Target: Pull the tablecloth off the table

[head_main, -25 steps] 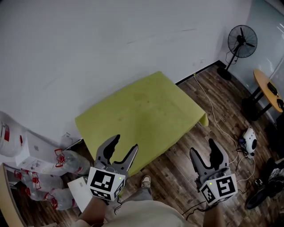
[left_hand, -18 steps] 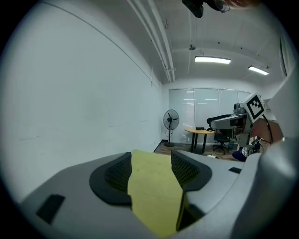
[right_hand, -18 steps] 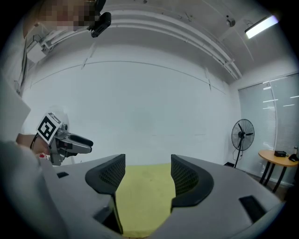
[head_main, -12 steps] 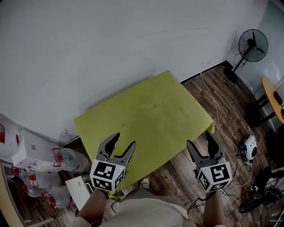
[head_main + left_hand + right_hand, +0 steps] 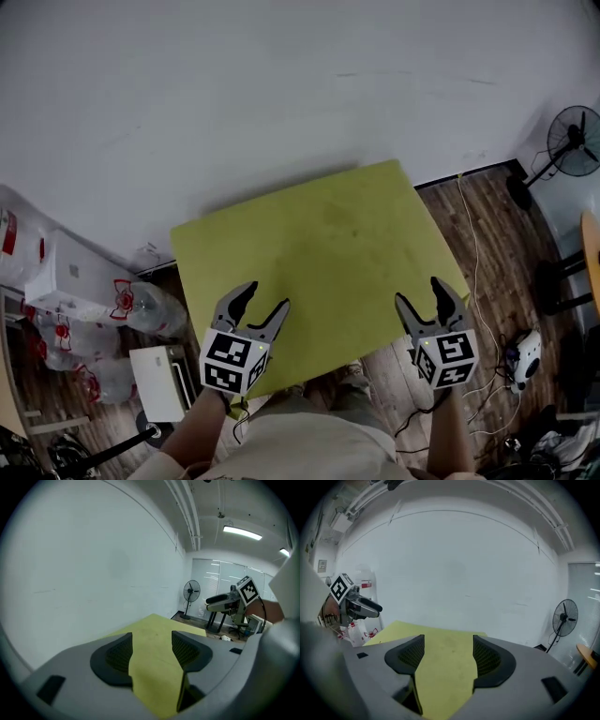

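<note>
The yellow-green tablecloth [image 5: 319,253] covers the whole surface by the white wall [image 5: 281,94]. Its long axis runs left to right across the person [image 5: 309,448], and its near edge sits just beneath both claws. From them it lies ahead and below, stretching away towards the wall. The left claw [image 5: 261,302] hovers over the near left corner, released, with only cloth showing beyond its jaws. The right claw [image 5: 422,296], by the near right corner, has just been opening and grips nothing. Neither looks clearly nearer.
</note>
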A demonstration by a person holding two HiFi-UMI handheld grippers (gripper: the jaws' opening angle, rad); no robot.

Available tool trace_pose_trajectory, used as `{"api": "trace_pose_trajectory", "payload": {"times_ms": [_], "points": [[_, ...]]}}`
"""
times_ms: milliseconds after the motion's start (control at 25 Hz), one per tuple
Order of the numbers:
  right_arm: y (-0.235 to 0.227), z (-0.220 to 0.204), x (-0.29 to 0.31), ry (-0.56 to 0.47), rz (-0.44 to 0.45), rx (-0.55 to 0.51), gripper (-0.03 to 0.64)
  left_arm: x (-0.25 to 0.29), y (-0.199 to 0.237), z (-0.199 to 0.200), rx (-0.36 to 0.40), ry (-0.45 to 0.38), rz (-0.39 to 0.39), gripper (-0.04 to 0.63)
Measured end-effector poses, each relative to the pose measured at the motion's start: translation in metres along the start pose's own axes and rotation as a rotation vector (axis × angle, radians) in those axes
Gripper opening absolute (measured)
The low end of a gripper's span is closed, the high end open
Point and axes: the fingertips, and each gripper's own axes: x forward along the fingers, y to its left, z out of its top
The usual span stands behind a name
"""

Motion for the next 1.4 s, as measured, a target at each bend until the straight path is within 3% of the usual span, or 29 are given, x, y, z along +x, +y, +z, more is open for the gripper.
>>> {"api": "trace_pose_trajectory", "payload": {"times_ms": [560, 760, 1000, 1400], "points": [[-0.038, -0.037, 0.114, 0.11, 0.293, -0.058, 0.338, 0.058, 0.011, -0.041, -0.149, 0.129, 0.269, 0.272], [-0.041, -0.046, 0.143, 0.13, 0.308, -0.205, 0.345, 0.074, 0.014, -0.066, -0.226, 0.17, 0.316, 0.272], [-0.046, -0.07, 0.169, 0.163, 0.353, -0.181, 0.345, 0.069, 0.027, -0.094, -0.333, 0.192, 0.391, 0.272], [-0.07, -0.144, 0.213, 0.309, 0.343, -0.078, 0.353, 0.069, 0.046, -0.156, -0.426, 0.263, 0.437, 0.275]]}}
